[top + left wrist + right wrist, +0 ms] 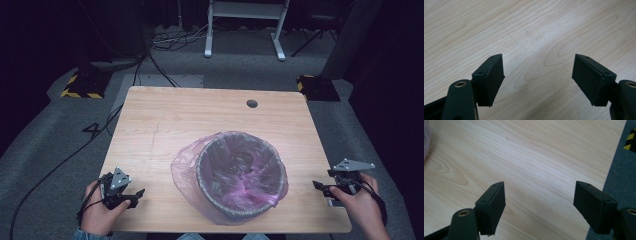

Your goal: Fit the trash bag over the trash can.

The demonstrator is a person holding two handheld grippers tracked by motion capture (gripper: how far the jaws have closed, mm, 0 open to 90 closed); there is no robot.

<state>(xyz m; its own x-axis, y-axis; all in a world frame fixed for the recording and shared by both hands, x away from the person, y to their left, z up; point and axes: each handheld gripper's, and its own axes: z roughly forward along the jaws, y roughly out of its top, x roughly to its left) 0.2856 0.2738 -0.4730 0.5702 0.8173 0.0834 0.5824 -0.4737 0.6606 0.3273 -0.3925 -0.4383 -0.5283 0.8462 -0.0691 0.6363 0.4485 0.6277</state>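
A grey round bin (242, 174) lined with a pink translucent bag (186, 167) stands on the wooden table (165, 120), near its front middle. The bag's rim is folded over the bin and bulges out to the left. My left gripper (135, 196) rests at the table's front left, held by a hand, a little apart from the bag. Its jaws stand wide open over bare wood (538, 72). My right gripper (320, 188) sits at the front right edge, also open, with nothing between its jaws (539, 202).
A small dark round hole (252, 103) is in the table's far right part. Grey carpet (621, 170) lies past the right edge. Cables (60, 165) run on the floor at left, a white desk frame (245, 25) stands behind, and yellow-black striped bases (82, 85) flank the table.
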